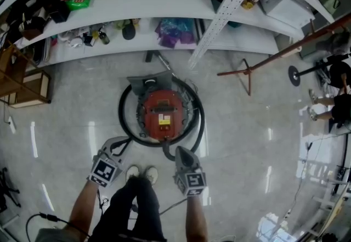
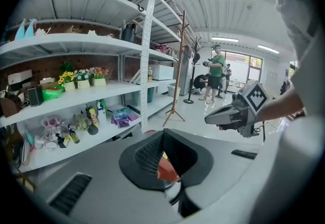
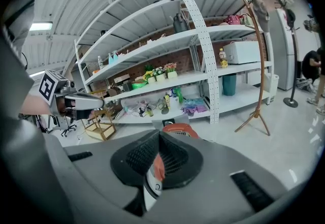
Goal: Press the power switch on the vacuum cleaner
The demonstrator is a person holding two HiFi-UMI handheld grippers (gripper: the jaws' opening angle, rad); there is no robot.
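The red canister vacuum cleaner [image 1: 163,114] stands on the floor just ahead of both grippers. The left gripper [image 1: 122,144] and right gripper [image 1: 183,152] each have their jaws pressed together, holding nothing.

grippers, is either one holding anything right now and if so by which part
Nothing is held. The left gripper and the right gripper both have their jaws together and empty, not touching the red vacuum cleaner.
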